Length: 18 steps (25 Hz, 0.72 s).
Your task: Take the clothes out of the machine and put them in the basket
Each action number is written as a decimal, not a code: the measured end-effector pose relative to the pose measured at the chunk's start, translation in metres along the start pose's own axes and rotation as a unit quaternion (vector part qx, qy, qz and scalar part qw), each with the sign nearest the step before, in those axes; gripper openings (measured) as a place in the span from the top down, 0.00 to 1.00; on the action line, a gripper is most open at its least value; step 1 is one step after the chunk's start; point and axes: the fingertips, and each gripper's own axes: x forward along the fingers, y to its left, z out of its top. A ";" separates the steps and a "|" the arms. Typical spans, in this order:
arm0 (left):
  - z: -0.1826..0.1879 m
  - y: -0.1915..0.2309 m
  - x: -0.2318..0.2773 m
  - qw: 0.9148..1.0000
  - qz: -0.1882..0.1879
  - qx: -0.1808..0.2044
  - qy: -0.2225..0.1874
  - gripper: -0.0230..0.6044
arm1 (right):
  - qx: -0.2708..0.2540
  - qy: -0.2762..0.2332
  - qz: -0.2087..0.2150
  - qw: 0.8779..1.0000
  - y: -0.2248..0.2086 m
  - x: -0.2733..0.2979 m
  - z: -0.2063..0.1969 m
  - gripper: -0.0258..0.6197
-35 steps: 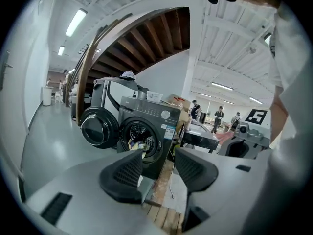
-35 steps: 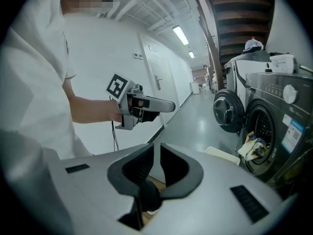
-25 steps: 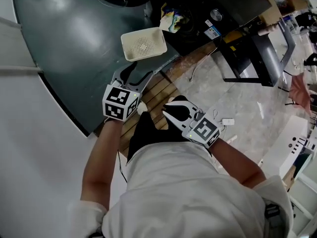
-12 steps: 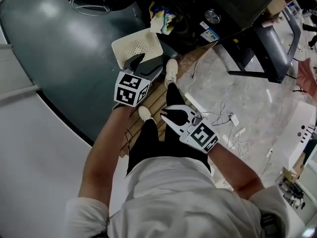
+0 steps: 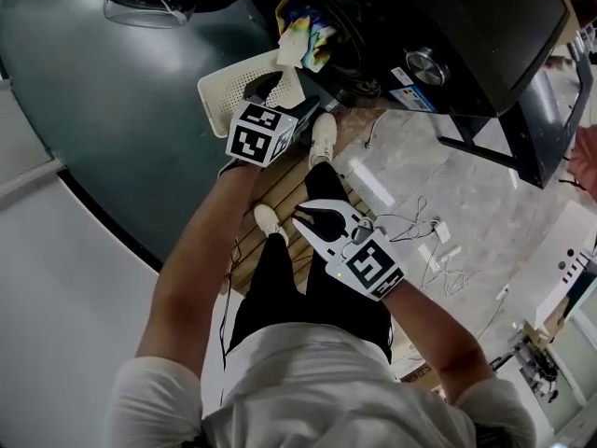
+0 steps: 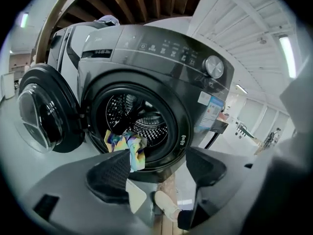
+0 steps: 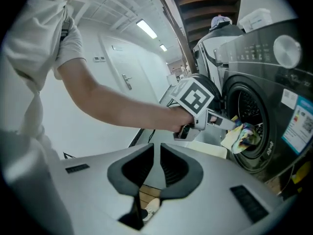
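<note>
Washer (image 6: 195, 77) door (image 6: 41, 111) swung wide, colourful cloth (image 6: 126, 145) dangling over the drum's lip, not out yet. Left gripper (image 6: 159, 173) has just been opening its jaws, nothing between them, pointed at that cloth. Right gripper (image 7: 155, 168) is clamped together and empty. White basket (image 5: 224, 87) sits on the floor just below the opening

Surfaces before you
You face a glossy machine (image 6: 161, 58), perforated metal drum (image 6: 146, 124), crumpled cloth (image 6: 128, 143), matt plastic basket (image 5: 219, 87).
</note>
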 end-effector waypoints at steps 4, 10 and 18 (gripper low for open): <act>-0.001 0.025 0.042 1.000 0.001 0.009 0.019 0.40 | 0.004 0.045 0.017 0.999 -0.041 0.020 -0.004 0.92; -0.005 0.056 0.096 0.999 0.001 0.030 0.045 0.38 | -0.015 0.106 0.015 0.994 -0.104 0.046 -0.010 0.92; -0.014 0.089 0.179 0.995 0.008 0.058 0.084 0.30 | -0.007 0.155 0.013 0.988 -0.152 0.072 -0.028 0.92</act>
